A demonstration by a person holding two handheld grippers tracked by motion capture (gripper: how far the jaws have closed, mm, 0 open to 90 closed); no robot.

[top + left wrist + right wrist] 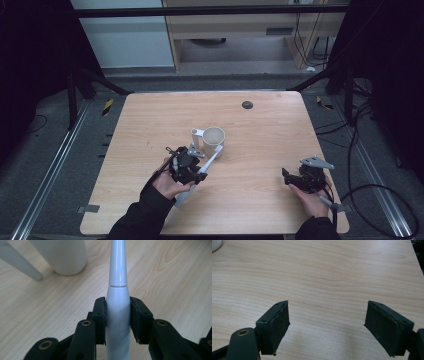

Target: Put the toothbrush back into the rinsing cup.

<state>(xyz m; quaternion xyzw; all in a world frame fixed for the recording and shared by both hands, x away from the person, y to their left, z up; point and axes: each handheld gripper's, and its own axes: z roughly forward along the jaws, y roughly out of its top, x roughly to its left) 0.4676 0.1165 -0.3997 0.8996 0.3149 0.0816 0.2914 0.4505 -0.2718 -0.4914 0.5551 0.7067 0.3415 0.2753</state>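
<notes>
My left gripper (199, 169) is shut on a long white tapered handle (210, 159), like that of an electric toothbrush. In the left gripper view its pads (101, 315) press both sides of the handle (117, 280), which points away toward a beige cup (67, 257). That cup (214, 140) stands upright near the table's middle, and the handle's slim end lies close to its side. A white upright piece (196, 137) stands at the cup's left. My right gripper (287, 177) rests at the right, open, with only bare wood between its jaws (327, 322).
The wooden table (260, 130) has a small dark round spot (247, 104) near its far edge. A slanted white rod (20, 262) shows beside the cup in the left gripper view. Cables lie on the floor to the right (380, 200).
</notes>
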